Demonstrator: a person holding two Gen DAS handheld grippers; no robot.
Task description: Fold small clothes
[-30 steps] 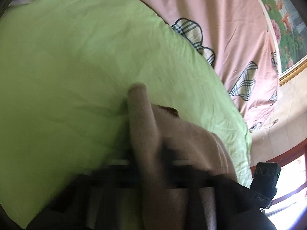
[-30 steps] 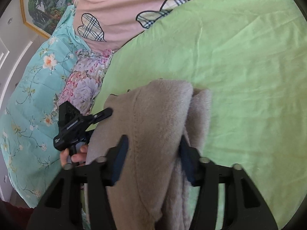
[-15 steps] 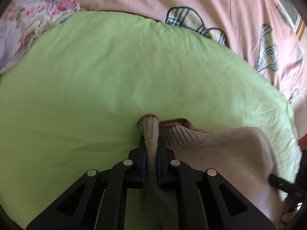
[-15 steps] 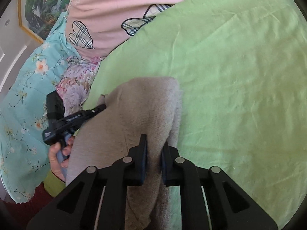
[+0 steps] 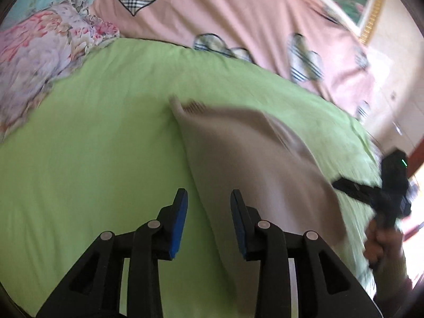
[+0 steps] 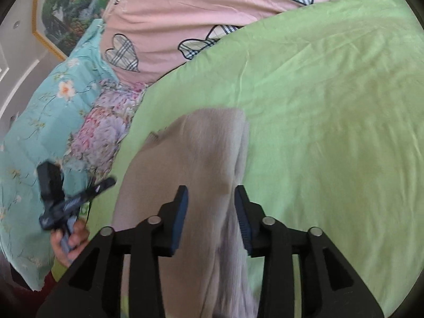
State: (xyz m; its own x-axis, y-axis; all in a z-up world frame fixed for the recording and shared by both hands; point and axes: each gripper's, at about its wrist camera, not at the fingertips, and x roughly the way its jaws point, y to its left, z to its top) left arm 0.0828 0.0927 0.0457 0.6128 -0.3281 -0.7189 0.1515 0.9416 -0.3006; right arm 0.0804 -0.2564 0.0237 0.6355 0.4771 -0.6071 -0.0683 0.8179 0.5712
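A small beige knit sweater (image 5: pixel 251 164) lies folded lengthwise on the green sheet (image 5: pixel 92 159), its ribbed collar at the far end. My left gripper (image 5: pixel 209 212) is open and empty, hovering over the sweater's left edge near its near end. In the right wrist view the same sweater (image 6: pixel 190 175) runs from the middle down to the frame's bottom. My right gripper (image 6: pixel 210 209) is open, its blue pads either side of the sweater's right fold, holding nothing. The other gripper shows at the side in each view (image 5: pixel 384 193) (image 6: pixel 66 198).
A pink quilt with plaid hearts (image 5: pixel 238 21) lies beyond the green sheet. A floral pillow (image 5: pixel 34 61) and a turquoise flowered quilt (image 6: pixel 39 122) sit to the left. A framed landscape painting (image 6: pixel 69 13) hangs on the wall.
Both grippers were shut on the sweater half a second ago; both have opened and let it go. The sweater now lies flat on the sheet, and both grippers have drawn back slightly.
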